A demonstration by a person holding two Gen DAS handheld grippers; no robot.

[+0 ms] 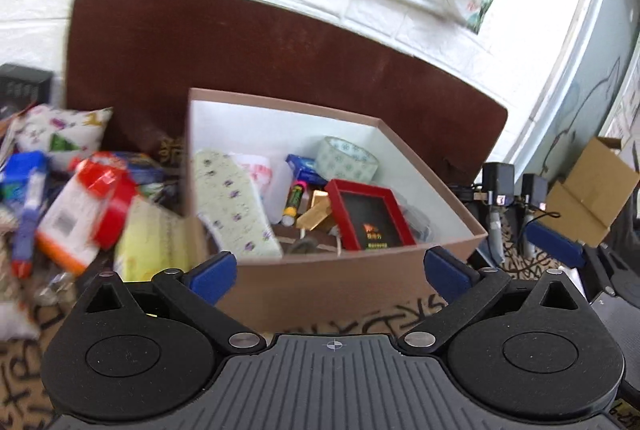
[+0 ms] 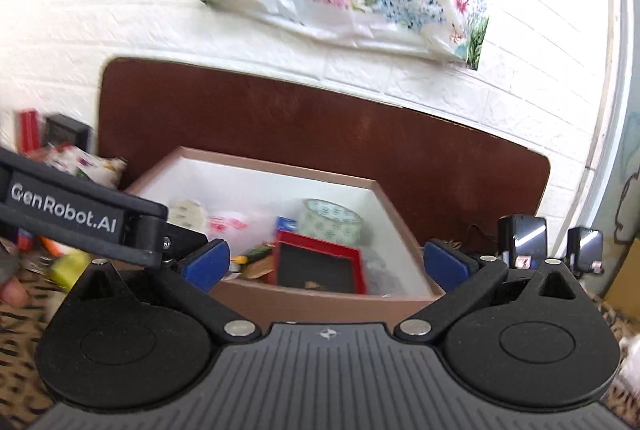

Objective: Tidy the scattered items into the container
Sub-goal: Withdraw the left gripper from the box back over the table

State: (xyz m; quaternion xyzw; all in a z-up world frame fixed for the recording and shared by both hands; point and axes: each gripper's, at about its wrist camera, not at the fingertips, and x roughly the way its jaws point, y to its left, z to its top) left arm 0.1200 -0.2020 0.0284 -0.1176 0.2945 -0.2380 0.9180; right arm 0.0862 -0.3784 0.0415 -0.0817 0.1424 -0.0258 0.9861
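Left wrist view: our left gripper (image 1: pixel 332 272) has its jaws spread wide, nothing between the blue pads, hovering at the near wall of the brown cardboard box with white lining (image 1: pixel 320 282). Inside we see a red-framed dark case (image 1: pixel 370 214), a roll of patterned pale-green tape (image 1: pixel 346 158), a cream floral insole (image 1: pixel 234 206) leaning on the box's left wall, and a gold bar-shaped pack (image 1: pixel 316 212). Scattered items sit left of the box: a red tape roll (image 1: pixel 110 206), a yellow pack (image 1: pixel 154 242), a small printed white cushion (image 1: pixel 64 134).

Right wrist view: our right gripper (image 2: pixel 326 262) is also wide open and empty, facing the same box (image 2: pixel 320 304). The left gripper's black arm (image 2: pixel 80 218) crosses at left.
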